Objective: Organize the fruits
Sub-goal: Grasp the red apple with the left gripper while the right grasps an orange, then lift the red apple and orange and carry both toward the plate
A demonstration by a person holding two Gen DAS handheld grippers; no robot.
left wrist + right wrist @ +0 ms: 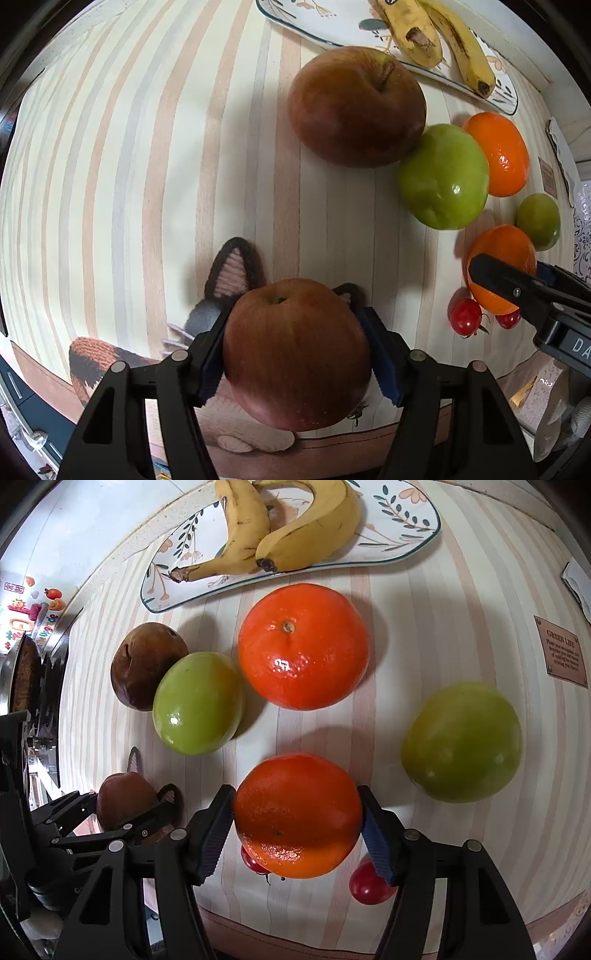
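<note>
My left gripper (295,350) is shut on a red apple (295,354), held just above a knitted mat. My right gripper (297,816) is shut on an orange (297,812), which also shows in the left wrist view (498,266). A second red apple (356,107) lies on the striped tablecloth next to a green apple (443,181) and a second orange (498,155). A smaller green fruit (537,219) lies at the right. Two cherry tomatoes (369,884) lie under the held orange. Bananas (280,531) rest on a floral plate (399,528).
A knitted animal-shaped mat (229,273) lies at the table's near edge under my left gripper. A small brown sign (561,651) lies at the right. A stove and pan (26,675) stand off the table's left side.
</note>
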